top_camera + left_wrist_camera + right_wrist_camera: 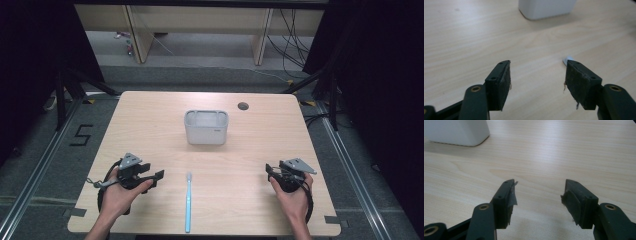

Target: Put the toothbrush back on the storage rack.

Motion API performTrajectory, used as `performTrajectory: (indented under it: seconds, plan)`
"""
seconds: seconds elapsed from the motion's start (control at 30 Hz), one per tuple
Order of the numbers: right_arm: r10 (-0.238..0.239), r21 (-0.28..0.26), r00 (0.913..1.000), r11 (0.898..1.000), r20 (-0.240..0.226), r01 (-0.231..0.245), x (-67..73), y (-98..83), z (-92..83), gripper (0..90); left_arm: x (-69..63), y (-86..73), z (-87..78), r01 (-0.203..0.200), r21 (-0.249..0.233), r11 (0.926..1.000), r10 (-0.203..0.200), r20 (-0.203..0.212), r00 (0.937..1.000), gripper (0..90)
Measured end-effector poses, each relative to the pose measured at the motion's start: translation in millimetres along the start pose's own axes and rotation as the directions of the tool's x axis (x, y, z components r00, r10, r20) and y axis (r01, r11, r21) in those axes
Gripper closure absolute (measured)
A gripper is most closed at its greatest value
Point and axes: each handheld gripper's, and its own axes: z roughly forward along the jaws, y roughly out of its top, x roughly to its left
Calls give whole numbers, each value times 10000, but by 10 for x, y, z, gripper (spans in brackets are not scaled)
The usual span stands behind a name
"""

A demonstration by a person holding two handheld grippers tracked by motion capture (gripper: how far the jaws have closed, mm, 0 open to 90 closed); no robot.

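Observation:
A light blue toothbrush (pixel 188 201) lies lengthwise on the wooden table (pixel 150 120), near its front edge, with its white head (pixel 567 60) pointing away from me. A white rectangular holder (pixel 206 127) stands upright at the table's middle. My left gripper (pixel 154 176) rests at the front left, open, a short way left of the toothbrush. In the left gripper view the brush head peeks out just behind the right fingertip (pixel 580 77). My right gripper (pixel 270 169) sits at the front right, open and holding nothing, with bare table between its jaws (pixel 537 195).
A round cable hole (pixel 243 106) sits near the table's far right edge. The holder's base shows at the top of the left gripper view (pixel 546 8) and the upper left of the right gripper view (pixel 456 132). Dark frame posts and cables surround the table.

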Motion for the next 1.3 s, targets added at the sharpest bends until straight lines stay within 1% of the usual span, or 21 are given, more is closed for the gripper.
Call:
performTrajectory:
  seconds: [0.07, 0.1, 0.17, 0.2, 0.27, 0.3, 0.33, 0.37, 0.4, 0.43, 0.47, 0.6, 0.63, 0.77, 0.8, 0.87, 0.9, 0.93, 1.0, 1.03, 1.3]
  plan:
    - [-519, -142, 9986, 9985, 55, 519, -43, 14, 1, 434, -56, 71, -3, -232, 1018, 9945, 234, -8, 9997, 335]
    - [-519, -142, 9986, 9985, 55, 519, -43, 14, 1, 434, -56, 71, -3, -232, 1018, 9945, 234, -8, 9997, 326]
    - [-433, -102, 9990, 9990, 78, 434, -20, 34, -31, 436, -177, 163, 52, -425, 2300, 9723, 436, 4, 9990, 301]
    - [-312, -214, 9995, 9993, 30, 313, -6, 34, -25, 437, -177, 163, 52, -425, 2300, 9723, 436, 4, 9990, 301]
    - [-523, -98, 9986, 9986, 39, 523, -7, 52, -37, 438, -310, 255, 101, -571, 3319, 9416, 558, 134, 9983, 300]
    - [-360, 70, 9993, 9993, 134, 359, 13, 59, -56, 440, -310, 255, 101, -571, 3319, 9416, 558, 134, 9983, 297]
    - [-271, 121, 9996, 9996, 88, 270, 23, 64, -60, 441, -398, 302, 152, -686, 3919, 9175, 731, 34, 9973, 295]
    - [-297, 152, 9995, 9994, 53, 296, 27, 70, -62, 442, -398, 302, 152, -686, 3919, 9175, 731, 34, 9973, 294]
    - [-297, 152, 9995, 9994, 53, 296, 27, 70, -62, 442, -433, 320, 186, -757, 4166, 9059, 776, 124, 9969, 294]
    - [-112, 63, 9999, 9999, -22, 112, 53, 75, -56, 444, -518, 344, 253, -621, 4608, 8853, 612, 167, 9980, 294]
    - [-694, 71, 9975, 9976, 106, 693, 19, 85, -55, 445, -549, 358, 289, -652, 4798, 8749, 627, 214, 9978, 294]
    - [-631, 60, 9980, 9980, -68, 632, 32, 82, -27, 446, -690, 338, 445, -438, 5263, 8492, 273, 390, 9989, 295]
    - [-631, 60, 9980, 9980, -68, 632, 32, 82, -27, 446, -690, 338, 445, -438, 5263, 8492, 273, 390, 9989, 297]
    - [-433, 8, 9989, 9991, -154, 434, 46, 92, -41, 446, -806, 283, 552, -399, 5619, 8263, 159, 476, 9987, 299]
    - [66, 264, 9999, 9996, -82, -63, 89, 95, -80, 446, -832, 267, 572, -373, 5692, 8214, 145, 447, 9989, 300]
    - [-143, 203, 9998, 9997, -118, 145, 79, 103, -78, 446, -862, 242, 600, -541, 5870, 8078, 318, 484, 9983, 300]
    - [-689, 95, 9976, 9976, -8, 689, 46, 111, -76, 445, -889, 220, 628, -578, 5961, 8008, 402, 428, 9983, 303]
    - [-194, 105, 9997, 9998, -136, 196, 84, 101, -63, 445, -900, 213, 640, -572, 6016, 7968, 415, 399, 9983, 306]
    - [-636, 76, 9979, 9979, -105, 637, 59, 100, -49, 445, -923, 208, 660, -607, 6064, 7929, 457, 403, 9981, 310]
    - [-281, 164, 9995, 9995, -141, 284, 89, 96, -49, 445, -935, 203, 669, -639, 6035, 7948, 519, 373, 9980, 312]
    - [-77, 52, 9996, 10000, -262, 79, 107, 103, -53, 445, -981, 195, 709, -1037, 6127, 7835, 1138, 226, 9932, 342]
